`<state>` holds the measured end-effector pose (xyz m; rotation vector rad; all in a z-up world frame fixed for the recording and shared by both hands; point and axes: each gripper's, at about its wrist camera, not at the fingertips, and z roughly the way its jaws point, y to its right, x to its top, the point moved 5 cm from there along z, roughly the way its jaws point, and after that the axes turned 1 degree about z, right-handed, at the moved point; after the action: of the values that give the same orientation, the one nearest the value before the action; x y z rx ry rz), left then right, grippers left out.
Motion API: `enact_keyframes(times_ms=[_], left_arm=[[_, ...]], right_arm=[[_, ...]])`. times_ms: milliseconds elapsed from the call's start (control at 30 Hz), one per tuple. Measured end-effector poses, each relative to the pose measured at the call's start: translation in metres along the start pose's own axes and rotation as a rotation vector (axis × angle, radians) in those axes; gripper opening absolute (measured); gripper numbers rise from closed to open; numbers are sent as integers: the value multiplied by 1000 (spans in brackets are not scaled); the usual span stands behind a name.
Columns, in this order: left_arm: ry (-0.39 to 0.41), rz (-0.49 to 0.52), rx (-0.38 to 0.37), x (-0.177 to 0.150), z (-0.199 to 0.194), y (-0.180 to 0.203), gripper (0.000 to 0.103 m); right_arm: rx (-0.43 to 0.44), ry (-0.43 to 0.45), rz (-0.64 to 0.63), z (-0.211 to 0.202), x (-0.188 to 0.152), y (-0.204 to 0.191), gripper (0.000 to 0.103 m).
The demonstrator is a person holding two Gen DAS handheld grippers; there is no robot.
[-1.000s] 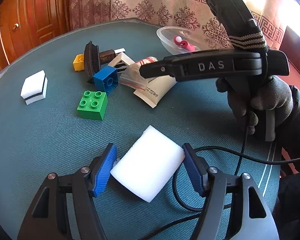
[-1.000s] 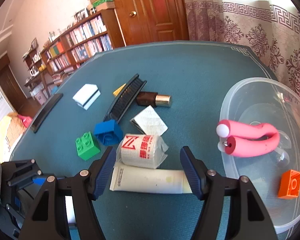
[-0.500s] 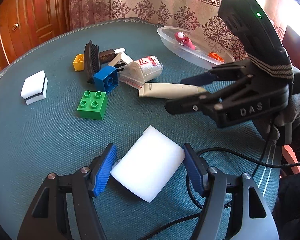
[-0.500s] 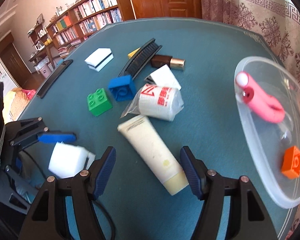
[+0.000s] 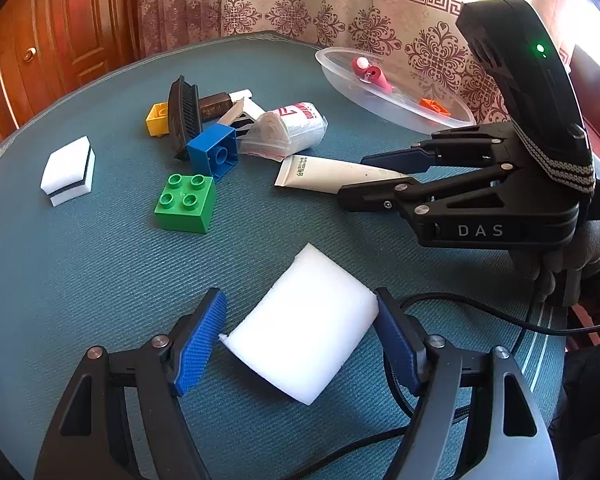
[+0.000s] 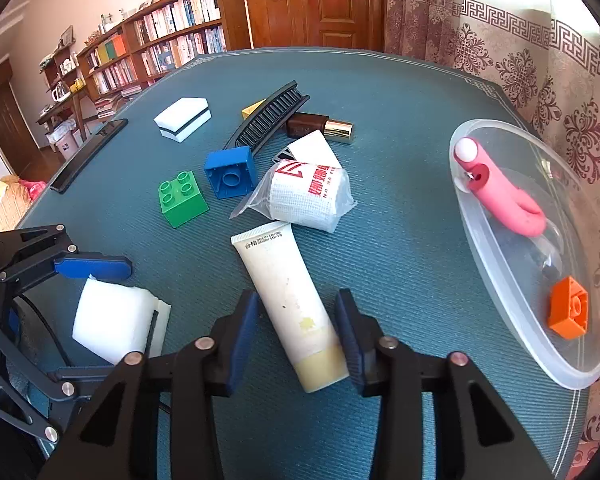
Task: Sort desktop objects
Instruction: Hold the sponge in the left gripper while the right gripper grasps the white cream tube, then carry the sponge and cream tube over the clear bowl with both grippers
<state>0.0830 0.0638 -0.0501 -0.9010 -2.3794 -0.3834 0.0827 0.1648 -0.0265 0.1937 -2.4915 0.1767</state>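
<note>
Right wrist | right claw [image 6: 296, 328] closing, still spread, astride cream tube [image 6: 288, 300] | right pad touching it

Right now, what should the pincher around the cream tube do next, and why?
Probably finish closing. The right gripper has just been closing around the cream tube, but a gap still shows at its left pad. Once gripped, the tube could go toward the clear bowl.

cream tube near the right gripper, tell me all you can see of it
The cream tube is an off-white, soft-looking plastic squeeze tube, smudged, with small print on its flat crimped end and a yellowish cap end. It lies flat on the teal table, cap end between the right gripper pads, which have just been closing; its crimp nears the bagged bandage roll.
</note>
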Motion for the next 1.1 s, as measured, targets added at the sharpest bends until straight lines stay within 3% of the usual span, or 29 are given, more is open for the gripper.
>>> enact_keyframes(times_ms=[67, 167, 333, 567, 867, 1100], left_arm=[[0, 1, -3, 0, 0, 0, 77], [6, 6, -17, -1, -1, 2, 68], [21, -17, 12, 2, -2, 1, 62], [35, -123, 40, 8, -4, -18, 61], [57, -157, 43, 19, -5, -20, 61], [68, -159, 43, 29, -6, -13, 61]], right_arm=[[3, 2, 8, -1, -1, 0, 37], [4, 3, 20, -1, -2, -1, 32], [30, 15, 82, -3, -2, 2, 30], [103, 42, 168, -14, -5, 8, 30], [164, 81, 241, -22, -3, 16, 30], [179, 163, 278, -45, 4, 22, 30]])
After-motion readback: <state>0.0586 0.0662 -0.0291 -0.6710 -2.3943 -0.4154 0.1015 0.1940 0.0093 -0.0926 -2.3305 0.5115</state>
